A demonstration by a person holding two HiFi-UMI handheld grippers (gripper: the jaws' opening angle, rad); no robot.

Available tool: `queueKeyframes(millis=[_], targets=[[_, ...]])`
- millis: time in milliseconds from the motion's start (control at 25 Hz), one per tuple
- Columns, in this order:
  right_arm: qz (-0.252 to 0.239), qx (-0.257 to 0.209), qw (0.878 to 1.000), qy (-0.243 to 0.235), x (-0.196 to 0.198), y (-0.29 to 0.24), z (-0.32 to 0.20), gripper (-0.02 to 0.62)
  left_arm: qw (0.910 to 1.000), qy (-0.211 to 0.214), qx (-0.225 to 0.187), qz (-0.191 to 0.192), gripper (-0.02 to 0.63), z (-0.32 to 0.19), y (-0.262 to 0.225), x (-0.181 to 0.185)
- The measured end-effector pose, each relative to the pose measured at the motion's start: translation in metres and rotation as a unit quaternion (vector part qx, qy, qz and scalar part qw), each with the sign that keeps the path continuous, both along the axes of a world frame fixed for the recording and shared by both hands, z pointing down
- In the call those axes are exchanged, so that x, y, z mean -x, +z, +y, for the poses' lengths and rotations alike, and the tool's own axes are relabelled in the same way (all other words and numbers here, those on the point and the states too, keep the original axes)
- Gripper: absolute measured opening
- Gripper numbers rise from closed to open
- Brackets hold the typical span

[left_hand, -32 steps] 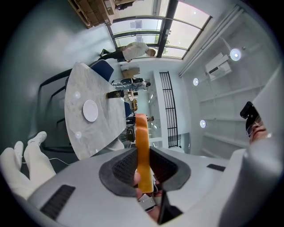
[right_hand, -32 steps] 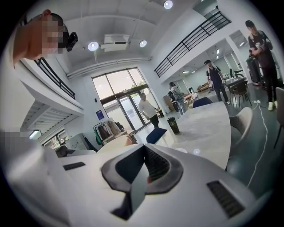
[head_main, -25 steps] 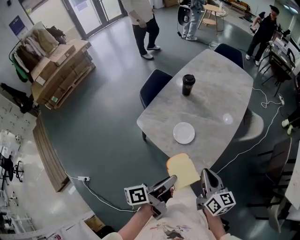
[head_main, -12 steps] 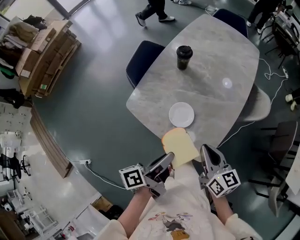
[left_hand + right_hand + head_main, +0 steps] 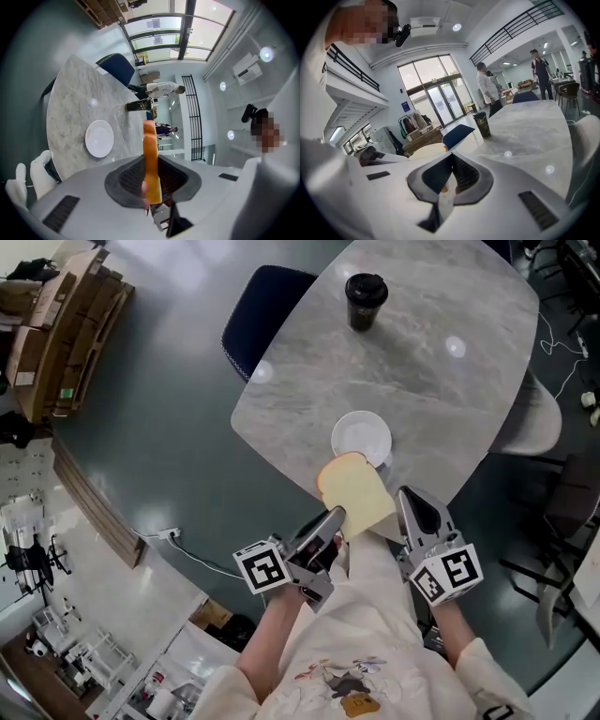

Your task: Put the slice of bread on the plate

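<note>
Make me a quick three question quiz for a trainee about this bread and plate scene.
1. Which gripper holds the slice of bread? A: left gripper. B: right gripper. C: neither.
2. True or false: the plate has nothing lying on it.
3. Fill in: beyond the plate, a dark lidded ___ stands on the table.

Key: 1 A; 2 true; 3 cup.
</note>
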State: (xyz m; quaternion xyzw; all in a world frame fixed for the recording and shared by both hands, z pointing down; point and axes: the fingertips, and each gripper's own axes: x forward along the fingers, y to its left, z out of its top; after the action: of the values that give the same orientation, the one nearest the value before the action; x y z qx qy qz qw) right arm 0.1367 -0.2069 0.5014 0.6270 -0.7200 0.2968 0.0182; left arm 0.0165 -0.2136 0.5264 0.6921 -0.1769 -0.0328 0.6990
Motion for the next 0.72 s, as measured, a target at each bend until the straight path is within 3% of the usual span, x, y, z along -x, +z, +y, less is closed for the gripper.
queueKeyframes(millis=[360,720], targets=[[0.004,0.033,0.999,-0.008,-0.021,0.061,-0.023,0.006,0.9985,0.008,-0.012,-0.053,0.092,-0.035,0.069,-0.024],[-0.001,0.058,0.998,-0.031,-0.03,0.108,-0.039,0.006,0.9972,0.017,0.016,-0.071,0.092,-0.044,0.118,-0.046]])
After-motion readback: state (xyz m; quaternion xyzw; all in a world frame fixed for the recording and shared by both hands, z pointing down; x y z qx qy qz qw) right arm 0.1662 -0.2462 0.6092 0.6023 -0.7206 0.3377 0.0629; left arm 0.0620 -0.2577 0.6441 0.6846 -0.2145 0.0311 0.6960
